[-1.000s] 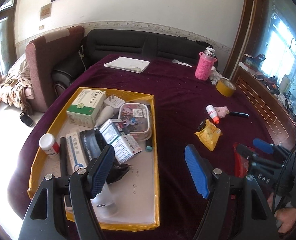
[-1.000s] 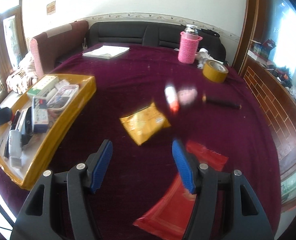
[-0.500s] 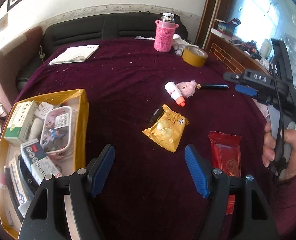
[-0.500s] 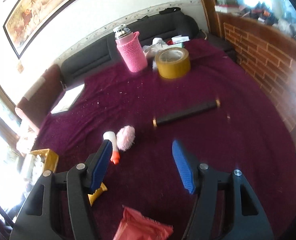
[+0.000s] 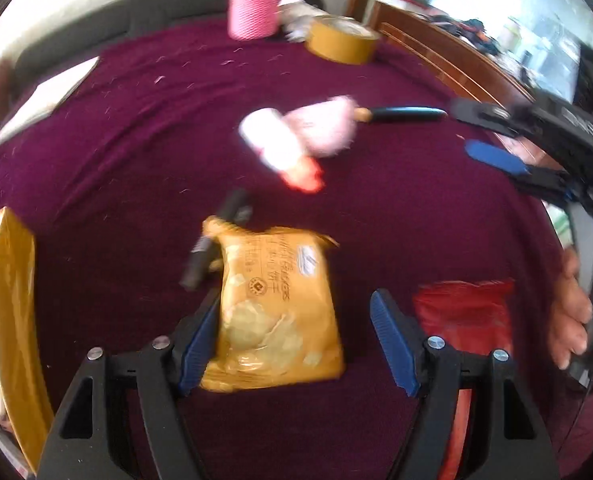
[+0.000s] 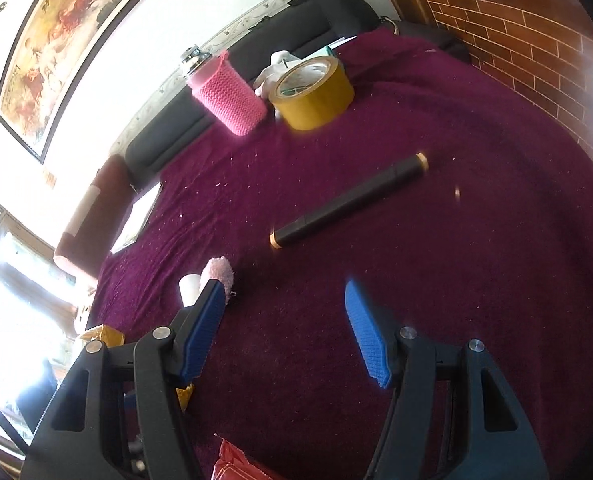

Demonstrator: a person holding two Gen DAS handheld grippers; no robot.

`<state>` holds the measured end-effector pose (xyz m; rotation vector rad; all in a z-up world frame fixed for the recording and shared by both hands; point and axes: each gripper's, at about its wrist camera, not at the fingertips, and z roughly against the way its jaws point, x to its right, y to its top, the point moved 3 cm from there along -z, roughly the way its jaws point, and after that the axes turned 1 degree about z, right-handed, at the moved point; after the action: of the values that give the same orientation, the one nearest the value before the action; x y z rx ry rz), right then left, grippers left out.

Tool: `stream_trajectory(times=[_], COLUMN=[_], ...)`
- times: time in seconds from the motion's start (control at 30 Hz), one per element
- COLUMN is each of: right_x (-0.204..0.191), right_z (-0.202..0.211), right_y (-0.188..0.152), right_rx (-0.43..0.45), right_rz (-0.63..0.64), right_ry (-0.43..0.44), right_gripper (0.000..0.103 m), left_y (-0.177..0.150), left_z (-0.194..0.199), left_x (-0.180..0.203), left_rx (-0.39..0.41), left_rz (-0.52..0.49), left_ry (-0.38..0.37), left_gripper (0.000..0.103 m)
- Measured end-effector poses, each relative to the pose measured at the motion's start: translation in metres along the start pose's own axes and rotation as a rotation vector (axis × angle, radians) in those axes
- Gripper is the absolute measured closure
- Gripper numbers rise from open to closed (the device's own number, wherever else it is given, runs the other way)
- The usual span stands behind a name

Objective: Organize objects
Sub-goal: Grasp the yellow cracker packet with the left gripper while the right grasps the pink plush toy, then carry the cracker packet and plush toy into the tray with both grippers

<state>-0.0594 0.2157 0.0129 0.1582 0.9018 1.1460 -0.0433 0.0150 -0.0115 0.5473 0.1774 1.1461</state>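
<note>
Snack bag [image 5: 274, 308] (yellow) lay between the wide-open, empty left tongs [image 5: 296, 340]; the right tongs [image 6: 284, 328], equally spread and empty, pointed toward a black tube [image 6: 348, 200].

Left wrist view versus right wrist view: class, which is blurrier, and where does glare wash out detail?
Left wrist view: motion blur smears the white bottle and yellow snack packet. Right wrist view: sharper; the black tube is crisp, but window glare bleaches the left edge.

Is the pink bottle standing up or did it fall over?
Standing up. The pink knitted bottle stands on the purple tablecloth with its silver cap on top, beside the yellow tape roll.
</note>
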Motion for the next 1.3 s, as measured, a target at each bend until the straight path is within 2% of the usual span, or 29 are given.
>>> stream_trajectory(times=[0.07, 0.13, 0.37, 0.43, 0.47, 0.53, 0.57, 0.73, 0.9, 1.0, 1.07, 1.13, 1.27, 1.3], right_x=[0.001, 0.001, 0.004, 0.003, 0.003, 0.002, 0.002, 0.003, -0.007, -0.019, -0.033, -0.044, -0.061, -0.063], right_z=[0.0, -0.001, -0.007, -0.007, -0.008, -0.011, -0.012, -0.018, -0.021, -0.027, -0.04, -0.057, -0.091, -0.1], right_y=[0.001, 0.001, 0.0, -0.001, -0.002, -0.003, -0.004, -0.007, -0.01, -0.005, -0.002, 0.003, 0.011, 0.011], right_rx=[0.003, -0.003, -0.019, -0.015, -0.018, -0.028, -0.031, -0.034, -0.048, -0.098, -0.182, -0.256, -0.294, -0.307], right_rz=[0.007, 0.004, 0.004, 0.009, 0.011, 0.013, 0.014, 0.026, 0.056, 0.026, 0.035, 0.031, 0.077, 0.082], right_ry=[-0.013, -0.007, -0.016, -0.024, -0.028, -0.009, -0.006, -0.031, 0.009, 0.061, 0.083, 0.059, -0.07, -0.096], right_gripper=[0.042, 0.042, 0.042, 0.042, 0.042, 0.042, 0.042, 0.042, 0.042, 0.042, 0.042, 0.042, 0.042, 0.047], left_y=[-0.004, -0.004, 0.005, 0.006, 0.006, 0.005, 0.003, -0.015, -0.04, -0.054, -0.066, -0.076, -0.097, -0.103], left_z=[0.014, 0.023, -0.01, -0.013, -0.013, -0.006, 0.0, 0.048, 0.114, 0.146, 0.164, 0.175, 0.192, 0.197], left_x=[0.016, 0.019, 0.018, 0.021, 0.022, 0.019, 0.015, -0.007, -0.032, -0.049, -0.06, -0.077, -0.112, -0.121], left_rx=[0.047, 0.081, 0.027, 0.062, 0.068, 0.072, 0.071, 0.148, 0.25, 0.3, 0.323, 0.338, 0.372, 0.376], left_rz=[-0.036, -0.026, 0.001, -0.007, -0.003, 0.027, 0.061, 0.138, 0.188, 0.195, 0.211, 0.244, 0.317, 0.336], left_ry=[-0.016, -0.006, 0.064, 0.09, 0.096, 0.057, 0.017, -0.042, -0.12, -0.148, -0.154, -0.15, -0.114, -0.102], left_gripper=[0.036, 0.036, 0.036, 0.037, 0.043, 0.065, 0.065, 0.065, 0.065, 0.065, 0.065, 0.065, 0.065, 0.065])
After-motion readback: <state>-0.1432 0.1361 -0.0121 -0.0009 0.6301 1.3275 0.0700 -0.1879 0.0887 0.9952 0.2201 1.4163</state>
